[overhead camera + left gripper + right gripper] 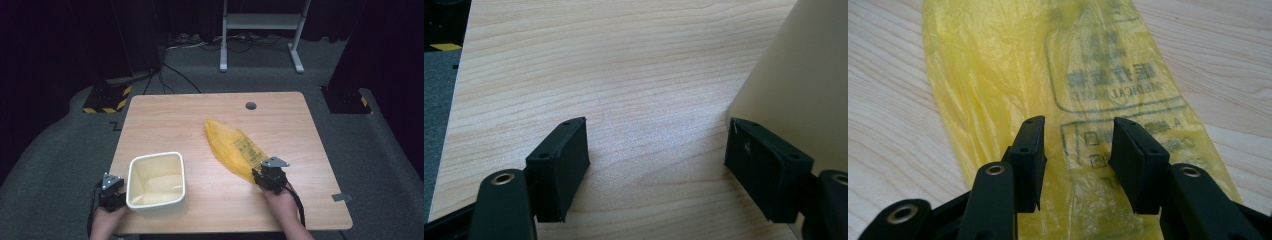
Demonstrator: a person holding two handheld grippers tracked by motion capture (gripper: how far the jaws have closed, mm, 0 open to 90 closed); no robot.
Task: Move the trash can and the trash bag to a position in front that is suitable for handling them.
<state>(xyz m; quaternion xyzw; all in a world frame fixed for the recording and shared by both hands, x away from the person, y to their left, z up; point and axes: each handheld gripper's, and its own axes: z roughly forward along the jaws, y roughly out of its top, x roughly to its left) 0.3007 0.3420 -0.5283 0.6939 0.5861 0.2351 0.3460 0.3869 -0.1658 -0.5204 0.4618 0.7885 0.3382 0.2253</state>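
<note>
A yellow plastic bag [235, 147] with dark printed text lies flat on the wooden table [170, 120], running from the middle toward the near right. My right gripper [264, 177] hovers over the bag's near end. In the right gripper view its jaws stand apart above the bag [993, 65], and my right gripper [1078, 122] has no film pinched between its pads. A cream rectangular bin [155, 156] stands upright at the near left. My left gripper [112, 192] sits just left of it, open; in the left gripper view my left gripper [656, 127] has its right jaw close against the bin wall [804, 90].
A round cable hole [251, 106] sits near the table's far edge. Beyond the table are a white metal frame [260, 30], floor cables and yellow-black striped bases [106, 100]. Bare wood lies between bin and bag.
</note>
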